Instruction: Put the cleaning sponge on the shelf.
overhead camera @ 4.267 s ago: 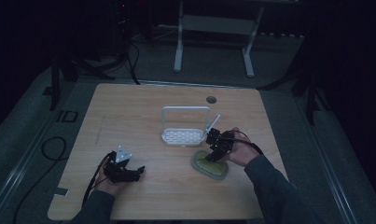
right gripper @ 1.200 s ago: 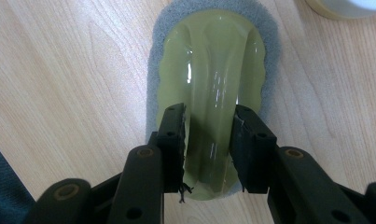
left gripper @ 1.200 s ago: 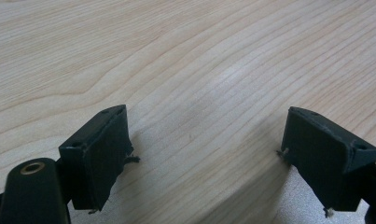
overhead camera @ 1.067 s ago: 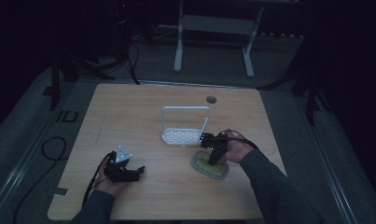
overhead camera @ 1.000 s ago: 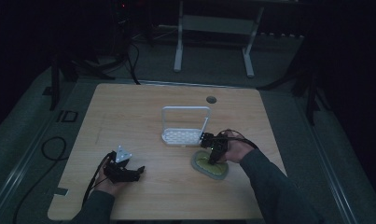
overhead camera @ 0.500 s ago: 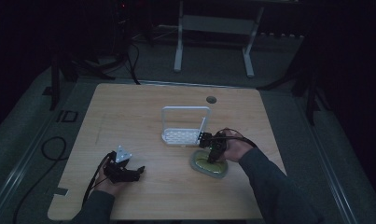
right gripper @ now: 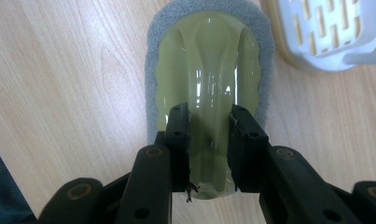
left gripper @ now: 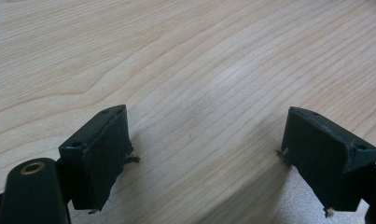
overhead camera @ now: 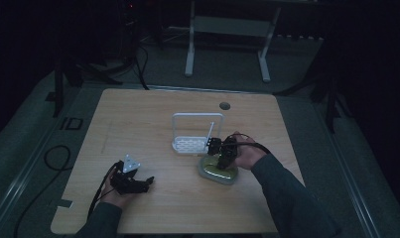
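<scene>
The right hand-held gripper [right gripper: 209, 154] stands over an oval scrubbing pad with a glossy olive-green plastic grip on a grey sponge base [right gripper: 206, 70], and its two black jaws have just been closing; in the right gripper view they now sit against either side of the raised ridge down the middle of the green grip, so the pad looks clamped rather than merely straddled. The pad lies flat on the pale wooden surface [overhead camera: 153, 114], towards its right front part, just beside a small white perforated plastic drainer tray with a tall wire-like frame [overhead camera: 190, 145] that stands a little behind and to the left of it. In the high view the right hand-held gripper [overhead camera: 218, 151] points down onto the pad [overhead camera: 218, 172] with the person's hand behind it. The left hand-held gripper [overhead camera: 138, 182] rests low near the front left of the surface, well apart from both things, its jaws spread wide with only bare wood between them. As a judgement, the grasp appears made but the lift is not: the pad is not yet raised, the tray holds nothing, and carrying the pad over and setting it into the tray seems to be what is left.
</scene>
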Action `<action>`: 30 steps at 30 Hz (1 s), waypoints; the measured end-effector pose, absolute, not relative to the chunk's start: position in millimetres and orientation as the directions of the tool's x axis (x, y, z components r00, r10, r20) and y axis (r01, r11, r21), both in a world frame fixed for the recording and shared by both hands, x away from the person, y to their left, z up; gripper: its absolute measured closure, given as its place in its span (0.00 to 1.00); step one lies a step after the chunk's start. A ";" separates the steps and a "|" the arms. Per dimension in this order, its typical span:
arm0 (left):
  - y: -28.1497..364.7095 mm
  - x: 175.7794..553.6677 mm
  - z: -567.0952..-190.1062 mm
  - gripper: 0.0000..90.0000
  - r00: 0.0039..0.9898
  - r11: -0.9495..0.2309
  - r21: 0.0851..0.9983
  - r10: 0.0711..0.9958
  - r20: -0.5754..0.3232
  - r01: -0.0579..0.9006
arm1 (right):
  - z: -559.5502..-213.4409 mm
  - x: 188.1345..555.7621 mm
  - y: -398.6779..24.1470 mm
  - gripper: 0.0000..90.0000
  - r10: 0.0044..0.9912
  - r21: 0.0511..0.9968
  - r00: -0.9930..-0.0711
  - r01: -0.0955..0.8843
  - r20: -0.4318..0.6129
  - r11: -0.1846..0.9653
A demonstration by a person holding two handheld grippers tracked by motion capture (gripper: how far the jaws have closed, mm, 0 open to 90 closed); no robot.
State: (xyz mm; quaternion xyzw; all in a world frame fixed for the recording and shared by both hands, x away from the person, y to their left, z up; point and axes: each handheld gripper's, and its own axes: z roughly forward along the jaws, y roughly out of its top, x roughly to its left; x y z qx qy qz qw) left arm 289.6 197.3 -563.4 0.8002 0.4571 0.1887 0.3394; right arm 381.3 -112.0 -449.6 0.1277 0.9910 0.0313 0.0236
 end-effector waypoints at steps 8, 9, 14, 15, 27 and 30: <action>197.3 289.6 -563.4 0.17 0.511 -0.351 0.716 0.860 -0.009 0.603 | -444.6 380.3 -105.0 0.80 0.225 0.085 -0.972 0.219 -0.066 0.972; 197.3 289.6 -563.5 0.17 0.511 -0.350 0.717 0.860 -0.009 0.603 | -444.5 380.2 -104.2 0.80 0.224 0.084 -0.972 0.218 -0.067 0.972; 197.3 289.6 -563.5 0.17 0.510 -0.350 0.717 0.860 -0.009 0.603 | -441.8 380.8 -100.5 0.80 0.214 0.092 -0.973 0.206 -0.088 0.974; 197.3 289.6 -563.5 0.17 0.510 -0.350 0.717 0.860 -0.009 0.603 | -441.1 380.8 -99.7 0.80 0.210 0.095 -0.973 0.201 -0.092 0.975; 197.3 289.6 -563.4 0.17 0.511 -0.351 0.716 0.860 -0.009 0.603 | -435.0 380.9 -89.1 0.80 0.170 0.111 -0.976 0.156 -0.136 0.981; 197.3 289.6 -563.4 0.17 0.511 -0.351 0.716 0.860 -0.009 0.603 | -435.1 381.1 -85.9 0.80 0.166 0.113 -0.976 0.151 -0.141 0.982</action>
